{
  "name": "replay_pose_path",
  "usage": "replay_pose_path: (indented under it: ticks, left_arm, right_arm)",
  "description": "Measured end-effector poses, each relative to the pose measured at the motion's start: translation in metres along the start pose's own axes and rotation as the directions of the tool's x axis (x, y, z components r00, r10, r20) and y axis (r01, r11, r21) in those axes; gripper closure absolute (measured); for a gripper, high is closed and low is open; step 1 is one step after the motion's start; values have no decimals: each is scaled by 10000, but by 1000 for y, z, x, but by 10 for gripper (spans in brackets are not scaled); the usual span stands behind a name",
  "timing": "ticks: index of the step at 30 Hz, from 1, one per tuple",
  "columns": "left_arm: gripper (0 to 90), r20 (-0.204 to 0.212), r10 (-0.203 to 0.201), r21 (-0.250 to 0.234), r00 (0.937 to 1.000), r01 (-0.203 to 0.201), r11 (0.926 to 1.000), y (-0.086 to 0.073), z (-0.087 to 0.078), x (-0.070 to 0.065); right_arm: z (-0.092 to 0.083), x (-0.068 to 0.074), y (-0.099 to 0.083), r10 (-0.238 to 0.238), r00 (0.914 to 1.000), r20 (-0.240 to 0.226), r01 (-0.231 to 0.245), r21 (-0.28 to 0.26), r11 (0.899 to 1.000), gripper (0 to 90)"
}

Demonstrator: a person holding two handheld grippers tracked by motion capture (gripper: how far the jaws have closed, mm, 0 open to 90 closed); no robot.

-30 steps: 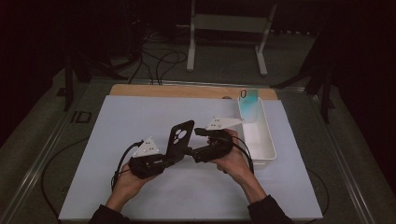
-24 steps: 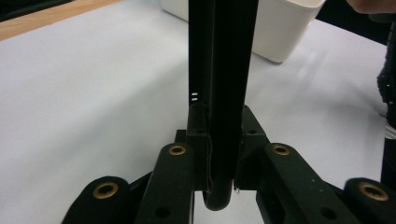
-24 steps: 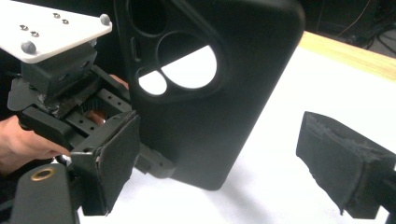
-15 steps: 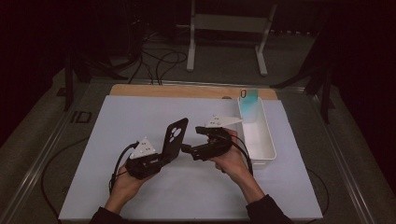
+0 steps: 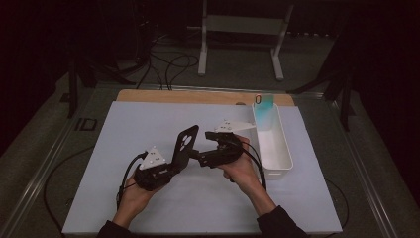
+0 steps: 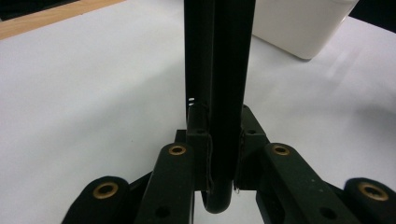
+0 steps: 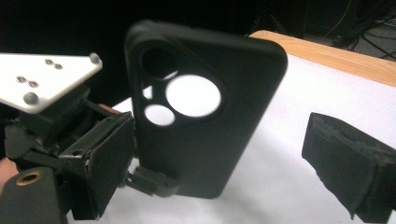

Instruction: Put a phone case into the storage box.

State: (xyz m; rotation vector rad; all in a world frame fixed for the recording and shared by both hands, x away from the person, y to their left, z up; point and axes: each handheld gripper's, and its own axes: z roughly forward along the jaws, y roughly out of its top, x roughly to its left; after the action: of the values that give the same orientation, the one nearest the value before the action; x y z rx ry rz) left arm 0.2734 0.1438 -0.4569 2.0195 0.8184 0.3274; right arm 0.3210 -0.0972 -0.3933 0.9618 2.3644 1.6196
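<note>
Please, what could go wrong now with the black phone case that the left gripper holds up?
1. The left gripper clamps the black soft phone case only at its bottom end, so the upright case may tilt or slip.
2. The right gripper stands open close beside it; a sideways bump might push the case out of the grip.
3. A hard squeeze could bend the thin case.

High view looks down from above; both tongs views sit close, sharing the black phone case.
</note>
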Motion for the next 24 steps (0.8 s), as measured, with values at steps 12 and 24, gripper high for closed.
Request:
replay_pose_path:
  ticks: [12, 24]
  left_arm:
    - [805, 162, 44, -75, 9999, -43, 10000, 0, 1, -4]
    - [805, 480, 115, -92, 9988, -110, 9999, 1, 6, -11]
  right_arm:
    - [15, 7, 6, 599, 9982, -49, -599, -17, 9982, 97]
    - [21, 6, 6, 1172, 9931, 98, -1170, -107, 9931, 120]
